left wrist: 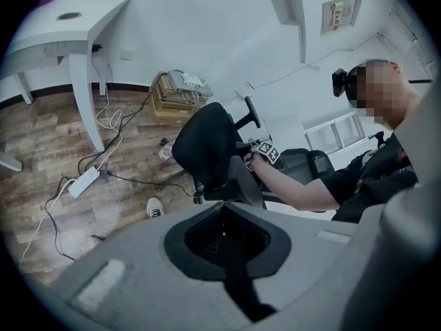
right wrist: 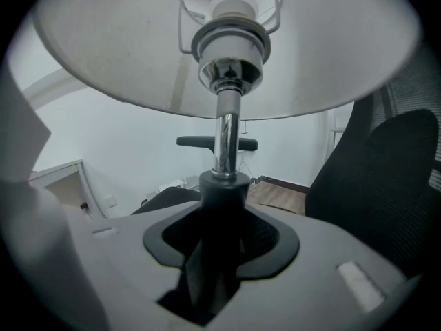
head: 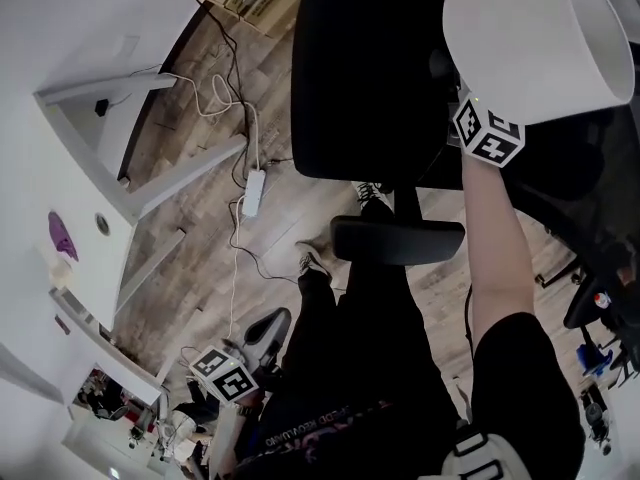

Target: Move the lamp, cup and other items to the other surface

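In the right gripper, you're clamping the lamp by the dark collar at the foot of its chrome stem. The jaws are standing part open around that collar, pads pressing on it. The stem is running straight out from the jaws, so the lamp's long axis is lining up with the gripper's own line. The bulb socket and the white shade are sitting at the far end, the shade's wide mouth facing back toward you.

In the head view the shade is hanging at top right, just beyond the marker cube, above the black office chair. The base isn't showing in any view.

The left gripper is carrying nothing; its jaws are looking drawn together, empty. Its cube is sitting low at bottom left, well apart from the lamp, so the right hand is doing this carry alone.

The white desk is lying far left, across the wood floor and the cables. If that's the target surface, you're needing a leftward swing clear of the chair. I'm guessing the risk is the shade end leading and clipping something.
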{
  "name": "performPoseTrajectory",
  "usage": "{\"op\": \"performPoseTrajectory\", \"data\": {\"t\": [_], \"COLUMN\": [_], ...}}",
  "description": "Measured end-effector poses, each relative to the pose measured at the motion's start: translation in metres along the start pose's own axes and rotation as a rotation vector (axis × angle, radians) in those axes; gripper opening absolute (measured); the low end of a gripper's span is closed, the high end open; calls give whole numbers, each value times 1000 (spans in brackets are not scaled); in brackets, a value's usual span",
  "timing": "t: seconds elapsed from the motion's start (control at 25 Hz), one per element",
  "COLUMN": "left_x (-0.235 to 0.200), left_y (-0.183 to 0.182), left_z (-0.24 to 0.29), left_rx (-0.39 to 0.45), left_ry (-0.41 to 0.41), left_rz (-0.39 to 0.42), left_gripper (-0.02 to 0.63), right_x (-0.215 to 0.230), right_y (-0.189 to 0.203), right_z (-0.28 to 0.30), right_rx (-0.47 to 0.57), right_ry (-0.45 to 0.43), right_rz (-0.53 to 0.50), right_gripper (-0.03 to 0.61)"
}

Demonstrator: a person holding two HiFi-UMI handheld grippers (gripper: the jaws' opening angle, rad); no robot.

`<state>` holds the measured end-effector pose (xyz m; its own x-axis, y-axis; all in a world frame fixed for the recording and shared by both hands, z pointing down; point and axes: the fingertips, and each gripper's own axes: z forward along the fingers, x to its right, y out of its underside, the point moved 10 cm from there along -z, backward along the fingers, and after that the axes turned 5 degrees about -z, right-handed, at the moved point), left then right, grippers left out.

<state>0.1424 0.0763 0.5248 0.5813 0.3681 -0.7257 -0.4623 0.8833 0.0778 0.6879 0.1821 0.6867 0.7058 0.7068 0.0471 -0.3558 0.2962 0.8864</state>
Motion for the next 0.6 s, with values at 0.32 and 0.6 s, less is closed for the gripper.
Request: {"op": "performPoseTrajectory", "data": {"t": [0.32,0.6], "left_x": [-7,-12], "left_y": [7,15], "left_z": [14,19], "left_rx": [-34,-64], "left_ry": [-21,-26], "left_rz": [-5,-31], "left_gripper": [-3,-3], "right_x": [14,18], "right_y": [48,65], "right_z": [17,4], "right_rx": [-47,-32], "right_ry": [36,64], "right_rz": [6,42], "right_gripper": [153,156]}}
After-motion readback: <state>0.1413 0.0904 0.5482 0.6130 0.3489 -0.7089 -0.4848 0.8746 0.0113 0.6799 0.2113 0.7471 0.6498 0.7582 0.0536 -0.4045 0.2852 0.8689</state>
